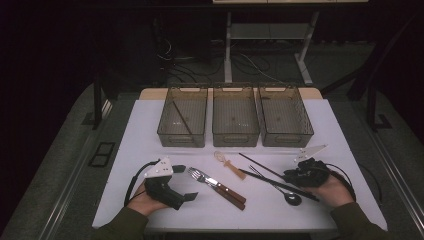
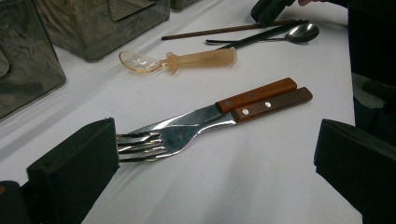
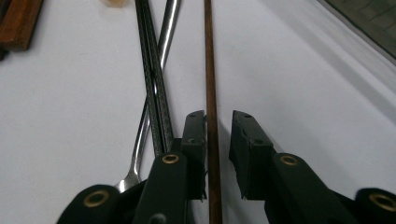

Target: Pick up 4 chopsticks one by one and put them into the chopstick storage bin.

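High view: my right gripper (image 1: 292, 176) sits low near the table's (image 1: 150, 120) right front corner, over the near end of a brown chopstick (image 1: 260, 165) that runs from there toward the middle. Just beside it lie a pair of black chopsticks (image 1: 280, 184) and a black-looking spoon (image 1: 291, 198). My left gripper (image 1: 182, 182) rests near the left front edge, just beside a fork (image 1: 198, 175) and knife (image 1: 227, 192) with wooden handles. 3 bins (image 1: 235, 122) stand along the far edge; the left 1 already has a dark stick in it.

Left gripper view: my jaws stand wide apart with nothing pressed between them; the fork tines (image 2: 140, 145) lie on the table next to the left pad. A translucent spoon (image 2: 180, 59) lies farther off.

Right gripper view: the brown chopstick (image 3: 211, 84) runs straight through the narrow gap between my 2 jaws. The left pad looks against it; the right pad stands just off it, so I am not yet pinching. The risk, as I judge it: the black chopsticks (image 3: 153, 79) and the spoon handle (image 3: 161, 56) lie close to my left jaw, so a sideways drift could catch them too, and a thin round stick held off-centre could roll out or swing down on lifting.
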{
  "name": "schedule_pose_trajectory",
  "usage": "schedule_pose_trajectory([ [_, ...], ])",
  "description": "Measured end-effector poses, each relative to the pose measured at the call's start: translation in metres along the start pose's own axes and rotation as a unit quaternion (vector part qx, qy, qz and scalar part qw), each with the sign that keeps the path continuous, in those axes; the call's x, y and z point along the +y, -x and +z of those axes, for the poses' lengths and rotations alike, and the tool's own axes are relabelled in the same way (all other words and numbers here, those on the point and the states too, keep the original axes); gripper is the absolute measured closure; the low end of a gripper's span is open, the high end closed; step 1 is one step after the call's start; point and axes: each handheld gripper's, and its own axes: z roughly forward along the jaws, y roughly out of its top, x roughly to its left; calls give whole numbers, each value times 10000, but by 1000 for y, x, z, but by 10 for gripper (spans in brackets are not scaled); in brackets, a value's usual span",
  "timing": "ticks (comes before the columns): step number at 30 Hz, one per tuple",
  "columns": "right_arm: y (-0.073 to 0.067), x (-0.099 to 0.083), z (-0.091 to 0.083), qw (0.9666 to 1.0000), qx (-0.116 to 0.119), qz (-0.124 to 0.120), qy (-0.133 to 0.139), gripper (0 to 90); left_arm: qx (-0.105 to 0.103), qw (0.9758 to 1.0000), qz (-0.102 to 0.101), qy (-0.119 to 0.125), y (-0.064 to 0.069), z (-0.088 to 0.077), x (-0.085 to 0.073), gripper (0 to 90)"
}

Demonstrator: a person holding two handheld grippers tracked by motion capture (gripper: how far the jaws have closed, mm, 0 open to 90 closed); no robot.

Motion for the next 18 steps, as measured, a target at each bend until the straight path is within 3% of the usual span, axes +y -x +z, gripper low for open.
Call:
schedule_pose_trajectory([
  [18, 1, 0, 3, 9996, 0, -281, -74, 845, -11, 10000, -13, 22, 1, 1, 0, 0],
])
